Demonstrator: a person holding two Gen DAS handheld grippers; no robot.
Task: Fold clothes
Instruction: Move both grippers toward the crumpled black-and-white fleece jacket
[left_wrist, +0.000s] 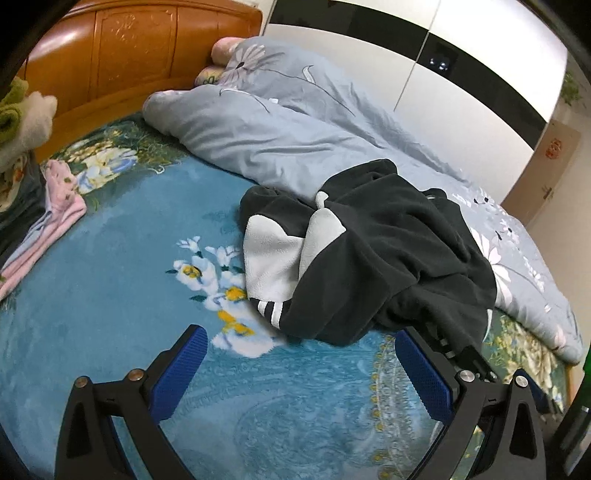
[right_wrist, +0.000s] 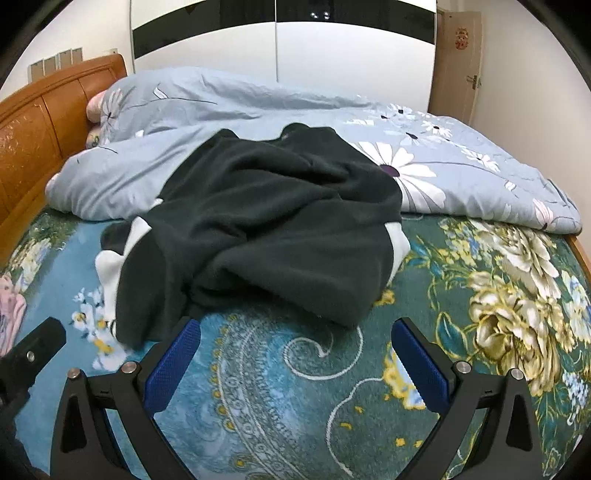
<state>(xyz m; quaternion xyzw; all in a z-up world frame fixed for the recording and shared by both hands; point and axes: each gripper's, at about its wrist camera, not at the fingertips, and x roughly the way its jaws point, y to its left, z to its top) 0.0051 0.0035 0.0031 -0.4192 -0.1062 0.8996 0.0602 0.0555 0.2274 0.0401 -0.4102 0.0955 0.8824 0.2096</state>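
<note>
A crumpled black garment (left_wrist: 388, 251) with white panels and white stripes lies on the blue floral bedspread (left_wrist: 110, 295), partly resting on the quilt. It also shows in the right wrist view (right_wrist: 266, 229). My left gripper (left_wrist: 301, 345) is open and empty, just in front of the garment's near edge. My right gripper (right_wrist: 295, 336) is open and empty, its fingertips close to the garment's front hem. The left gripper's body (right_wrist: 33, 354) shows at the left edge of the right wrist view.
A grey-blue flowered quilt (left_wrist: 280, 129) is bunched along the far side of the bed. A wooden headboard (left_wrist: 122, 55) stands at the left. A pink cloth (left_wrist: 55, 218) and stacked towels (left_wrist: 22, 114) lie at the far left. A white wardrobe (right_wrist: 332, 48) and door (right_wrist: 458, 55) stand behind.
</note>
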